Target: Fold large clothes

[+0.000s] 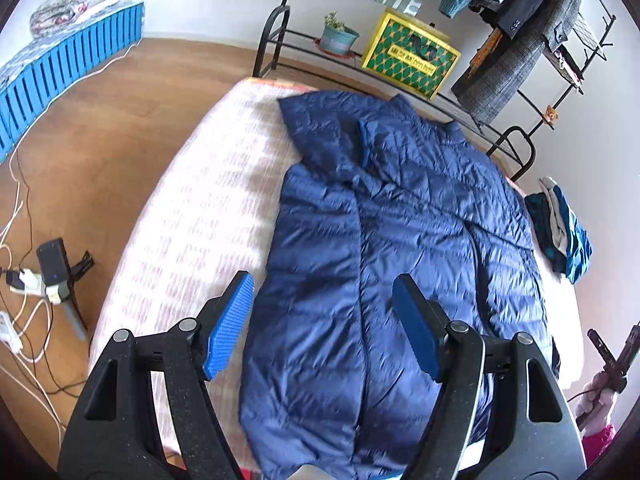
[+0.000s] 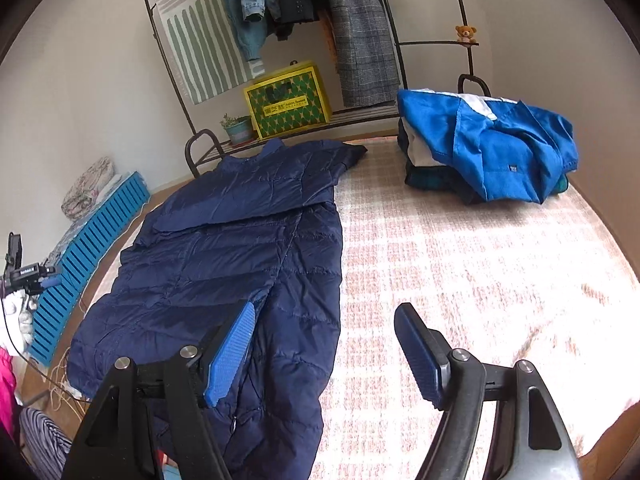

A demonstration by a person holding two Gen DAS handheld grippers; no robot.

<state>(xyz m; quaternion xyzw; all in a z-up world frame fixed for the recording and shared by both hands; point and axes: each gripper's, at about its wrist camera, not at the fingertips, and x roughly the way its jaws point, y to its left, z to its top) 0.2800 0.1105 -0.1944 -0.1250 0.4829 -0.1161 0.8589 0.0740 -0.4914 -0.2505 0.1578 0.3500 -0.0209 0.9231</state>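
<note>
A long navy quilted down coat (image 1: 384, 248) lies flat on the bed, collar at the far end, with its sleeves folded in across the chest. It also shows in the right wrist view (image 2: 240, 248) on the bed's left half. My left gripper (image 1: 324, 320) is open and empty, hovering above the coat's lower half. My right gripper (image 2: 326, 352) is open and empty, above the coat's right hem edge and the pink checked bedspread (image 2: 460, 272).
A pile of folded clothes topped by a bright blue garment (image 2: 492, 144) sits at the bed's far right corner. A black clothes rack (image 2: 360, 20) with hanging coats, a yellow box (image 2: 288, 100) and a plant pot stand behind the bed. Cables and a tripod (image 1: 60, 276) lie on the floor at left.
</note>
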